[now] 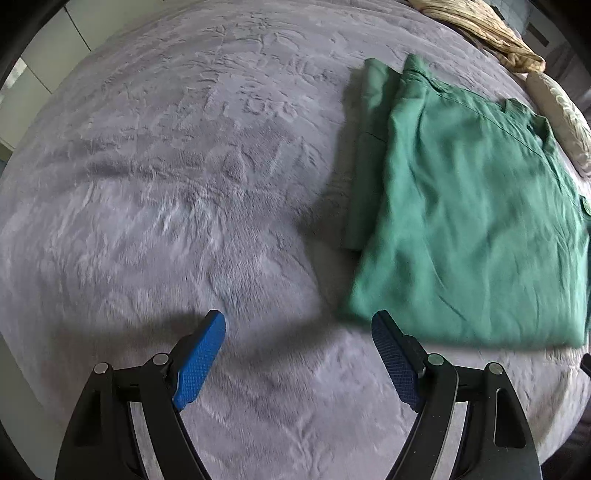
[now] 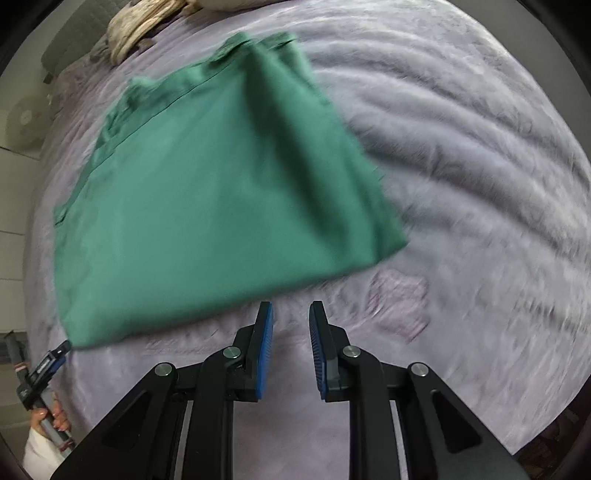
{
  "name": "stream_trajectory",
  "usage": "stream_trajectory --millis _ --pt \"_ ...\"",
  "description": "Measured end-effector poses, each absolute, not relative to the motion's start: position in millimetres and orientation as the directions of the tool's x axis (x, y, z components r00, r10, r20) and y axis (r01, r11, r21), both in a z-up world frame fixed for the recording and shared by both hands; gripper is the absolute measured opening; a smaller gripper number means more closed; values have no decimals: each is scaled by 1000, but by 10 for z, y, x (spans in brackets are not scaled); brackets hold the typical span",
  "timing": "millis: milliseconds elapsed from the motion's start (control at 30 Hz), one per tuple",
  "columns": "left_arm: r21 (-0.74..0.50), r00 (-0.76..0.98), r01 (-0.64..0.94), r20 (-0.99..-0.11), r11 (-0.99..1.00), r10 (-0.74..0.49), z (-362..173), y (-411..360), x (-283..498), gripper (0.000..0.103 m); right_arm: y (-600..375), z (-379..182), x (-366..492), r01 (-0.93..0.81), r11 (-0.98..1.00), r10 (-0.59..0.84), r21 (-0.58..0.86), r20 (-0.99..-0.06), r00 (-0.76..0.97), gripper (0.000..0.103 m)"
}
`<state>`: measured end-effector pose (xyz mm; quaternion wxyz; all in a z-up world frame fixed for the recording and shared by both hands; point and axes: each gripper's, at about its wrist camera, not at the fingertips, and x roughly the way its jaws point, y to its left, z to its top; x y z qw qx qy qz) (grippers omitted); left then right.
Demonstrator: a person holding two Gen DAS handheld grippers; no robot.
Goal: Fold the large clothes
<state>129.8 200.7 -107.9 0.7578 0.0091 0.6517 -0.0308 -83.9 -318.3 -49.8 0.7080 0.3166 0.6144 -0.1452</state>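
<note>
A green shirt [image 1: 469, 206] lies folded into a rough rectangle on a grey plush bedspread [image 1: 177, 177]. It rests flat, with several layers stacked: in the left wrist view a narrower folded strip shows along its left side, partly under the wider top panel. A seam and a collar-like edge run along the far side of the top panel. In the right wrist view the same shirt [image 2: 207, 199] fills the upper left part of the picture, its near edge just beyond the fingertips.

The left gripper [image 1: 299, 328] hangs over the bedspread with its 2 blue pads [image 1: 201, 362] spread wide and nothing between them. Its right pad sits just in front of the shirt's near left corner; whether it touches the cloth cannot be told. The right gripper [image 2: 291, 314] has its 2 pads [image 2: 264, 350] set close together with a narrow gap, and only bedspread shows in that gap; it grips nothing.

At the lower left edge of the right wrist view a hand [image 2: 50, 415] holds the handle of the other gripper, with a white sleeve below it. At the far end of the bed lie a crumpled beige cloth [image 1: 484, 29] and a pale pillow [image 1: 561, 110]. The nap of the bedspread is brushed into ridges and swirls. Both views are somewhat blurred.
</note>
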Motion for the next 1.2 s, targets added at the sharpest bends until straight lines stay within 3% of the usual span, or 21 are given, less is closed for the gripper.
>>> stream_trajectory --millis 67,100,333,433,567,633,667,1067,1167,1200 --pt "-31 143 68 -989 997 -40 -1010 2025 1237 83 -2999 -491 -895 588 758 200 283 -959 203 48" --pt "-32 144 73 -989 997 -42 -973 2022 1122 83 -2917 -473 -893 583 760 207 289 -957 205 53" --pt "-15 154 114 -987 993 -33 -763 1975 669 83 -2548 -392 -788 540 778 252 322 -947 202 55" --pt "-22 145 117 -989 993 -39 -731 1988 584 83 -2402 -337 -740 516 791 262 331 -943 203 66" --pt "-36 137 134 -989 990 -54 -751 1965 510 83 -2235 -261 -682 495 802 266 334 -942 205 67" --pt "-36 134 143 -989 989 -56 -753 1978 575 94 -2157 -244 -670 490 804 268 336 -941 205 70" --pt "-36 139 144 -989 989 -56 -739 1996 560 103 -2118 -234 -661 487 806 267 335 -942 205 77" --pt "-34 155 172 -986 985 -61 -728 2177 669 103 -1679 -222 -584 464 809 293 360 -932 213 81" --pt "-27 150 185 -987 982 -56 -762 2178 724 103 -1556 -207 -555 442 812 309 382 -923 231 103" --pt "-26 149 191 -987 981 -55 -766 2178 733 103 -1506 -203 -543 433 810 320 396 -917 239 103"
